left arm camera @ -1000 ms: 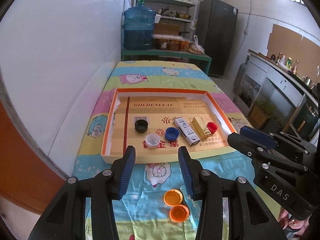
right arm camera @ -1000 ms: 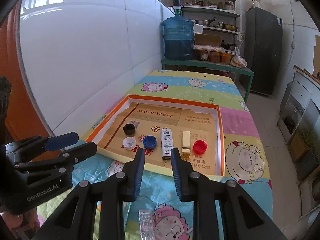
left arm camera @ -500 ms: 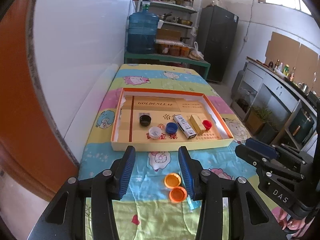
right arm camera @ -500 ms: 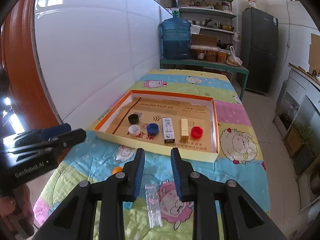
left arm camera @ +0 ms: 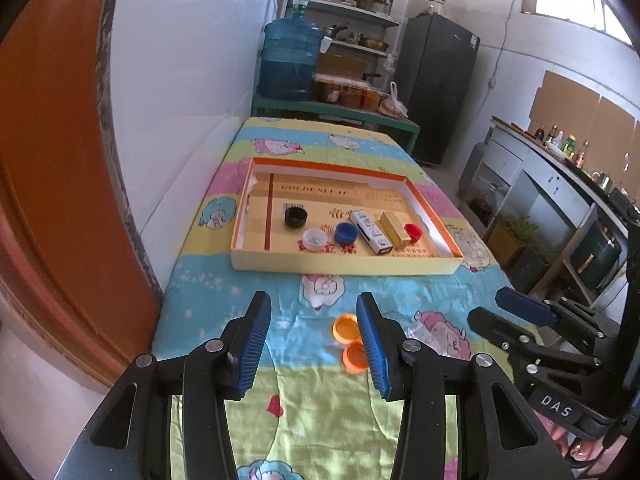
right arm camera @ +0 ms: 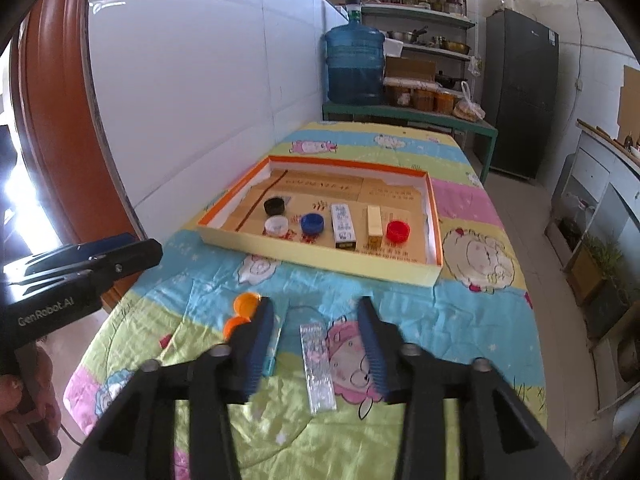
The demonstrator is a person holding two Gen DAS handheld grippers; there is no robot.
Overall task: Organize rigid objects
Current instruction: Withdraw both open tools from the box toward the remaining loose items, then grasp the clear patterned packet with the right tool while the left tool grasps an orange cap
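- Rigid objects are in two groups: some lie already in the shallow cardboard tray (right arm camera: 434,236), others wait on the cartoon tablecloth (right arm camera: 472,304) near its front edge.
- Inside the tray, along its near wall, stand a black cap (right arm camera: 275,205), a white cap (right arm camera: 276,225), a blue cap (right arm camera: 312,223), a printed white box (right arm camera: 343,226), a gold box (right arm camera: 374,221) and a red cap (right arm camera: 398,231), each apart from the next one.
- Outside the tray lie two orange caps (left arm camera: 347,328) touching each other, and a clear flat packet (right arm camera: 318,364) beside them.
- Right gripper (right arm camera: 316,344) has just been opening its jaws; they are released, and the packet lies on the cloth between and below them, not pressed by the pads.
- Left gripper (left arm camera: 312,344) is also released and empty; the orange caps sit just beside its right finger.
- My judgement: the step in hand is to pick up the packet with the right gripper.
- To do it well, lower the fingers on both long sides of the packet, keep them parallel to it, and close gently, because a thin flat thing can slip or drag the cloth.
- Afterwards place it in the free part of the tray, not on top of the caps.
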